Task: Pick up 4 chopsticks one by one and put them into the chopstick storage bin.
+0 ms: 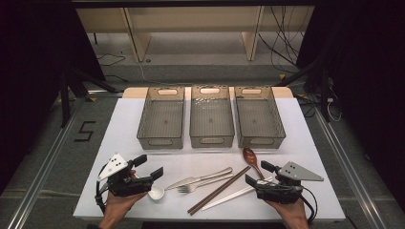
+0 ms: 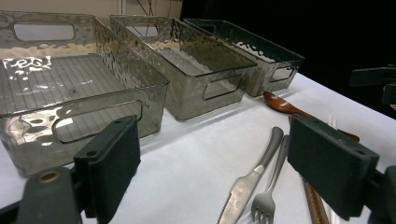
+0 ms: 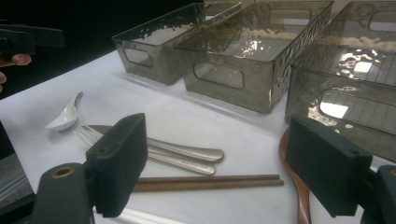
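Fingers [image 2: 112,163] on both grippers are wide open, holding nothing. Looks like the start of sorting: cutlery [image 1: 200,180] lies on the table's [image 1: 305,143] near side, between them. Next up, grab one piece for the bins [image 1: 211,117].

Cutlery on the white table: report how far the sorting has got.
Done: nothing; the three smoky clear plastic bins sit empty. In hand: nothing; the left tongs and right tongs stand open. Left: metal knife, metal fork, brown wooden chopsticks, brown wooden spoon, white ceramic spoon.

Three bins [image 1: 211,116]; two spoons [image 1: 251,159]; perhaps four chopsticks [image 1: 218,190].
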Demonstrator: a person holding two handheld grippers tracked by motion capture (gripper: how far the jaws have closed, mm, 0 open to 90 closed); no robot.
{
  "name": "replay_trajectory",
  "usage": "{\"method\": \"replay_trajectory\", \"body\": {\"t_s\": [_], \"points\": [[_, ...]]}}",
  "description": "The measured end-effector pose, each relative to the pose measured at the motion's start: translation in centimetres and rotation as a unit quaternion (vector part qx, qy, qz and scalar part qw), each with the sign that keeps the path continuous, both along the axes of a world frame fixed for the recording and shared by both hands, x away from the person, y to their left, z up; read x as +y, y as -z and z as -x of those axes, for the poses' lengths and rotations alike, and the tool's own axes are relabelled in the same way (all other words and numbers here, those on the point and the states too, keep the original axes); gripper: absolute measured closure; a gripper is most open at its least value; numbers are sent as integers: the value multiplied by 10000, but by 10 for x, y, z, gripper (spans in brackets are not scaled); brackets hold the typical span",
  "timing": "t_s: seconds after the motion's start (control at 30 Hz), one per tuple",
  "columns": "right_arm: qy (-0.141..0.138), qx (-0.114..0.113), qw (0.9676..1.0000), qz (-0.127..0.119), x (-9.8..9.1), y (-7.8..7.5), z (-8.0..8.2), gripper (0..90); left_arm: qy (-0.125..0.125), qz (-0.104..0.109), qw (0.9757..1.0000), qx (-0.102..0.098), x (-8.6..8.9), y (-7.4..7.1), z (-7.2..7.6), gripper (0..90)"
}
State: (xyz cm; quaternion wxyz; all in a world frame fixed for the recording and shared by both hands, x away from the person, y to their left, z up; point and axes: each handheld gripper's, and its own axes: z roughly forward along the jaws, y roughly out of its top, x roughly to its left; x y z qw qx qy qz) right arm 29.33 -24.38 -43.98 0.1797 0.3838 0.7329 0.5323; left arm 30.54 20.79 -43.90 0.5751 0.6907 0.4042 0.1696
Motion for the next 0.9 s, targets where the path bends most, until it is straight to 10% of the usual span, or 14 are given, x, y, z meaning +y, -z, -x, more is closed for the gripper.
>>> {"method": "replay_trajectory", "body": {"t_s": [0.27, 0.53, 0.73, 0.87, 0.9], "points": [[-86, 13, 9999, 88, 0, -3, -2, 226, -4, -7, 10000, 2, 0, 0, 0, 169], [-606, 81, 9946, 836, 4, -15, -10, 252, -8, -5, 10000, 11, 0, 0, -1, 169], [-1243, 177, 9798, 1555, 8, -26, -19, 316, -9, -16, 10000, 3, 0, 0, -1, 169], [-1735, 391, 9572, 2285, 17, -28, -29, 335, -20, -8, 10000, 9, 1, 0, -1, 169], [-1735, 391, 9572, 2285, 17, -28, -29, 335, -20, -8, 10000, 9, 1, 0, -1, 169]]}}
